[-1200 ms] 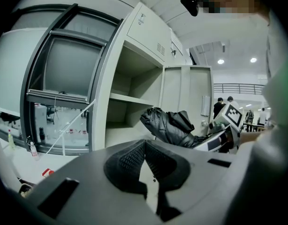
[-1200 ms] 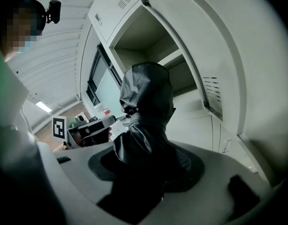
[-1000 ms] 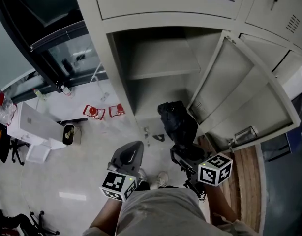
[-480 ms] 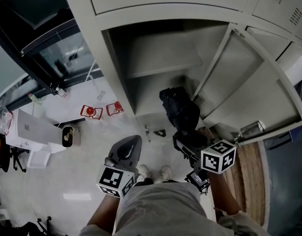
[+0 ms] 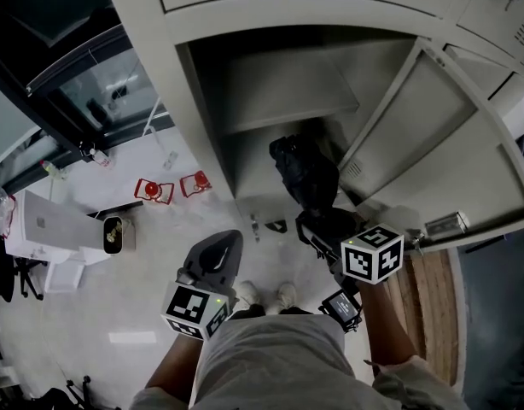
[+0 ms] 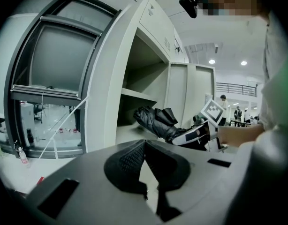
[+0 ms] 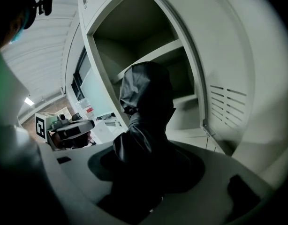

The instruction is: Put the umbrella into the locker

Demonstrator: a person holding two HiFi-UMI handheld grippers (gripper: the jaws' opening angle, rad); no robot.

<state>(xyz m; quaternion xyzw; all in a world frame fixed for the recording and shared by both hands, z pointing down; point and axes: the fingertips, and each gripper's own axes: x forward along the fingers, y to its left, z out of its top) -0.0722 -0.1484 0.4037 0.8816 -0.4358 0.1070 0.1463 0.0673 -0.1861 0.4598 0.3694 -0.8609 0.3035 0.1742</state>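
Right tongs (umbrella in grip) nose-down at locker mouth

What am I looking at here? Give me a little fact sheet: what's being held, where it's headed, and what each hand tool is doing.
Held item: black folded umbrella, clamped in the right gripper
Left gripper: jaws together, nothing in them, held low beside the other
Destination: grey locker, its door swung open
Umbrella position: far end at the mouth of the lower compartment, below the shelf
Status: not yet set down inside
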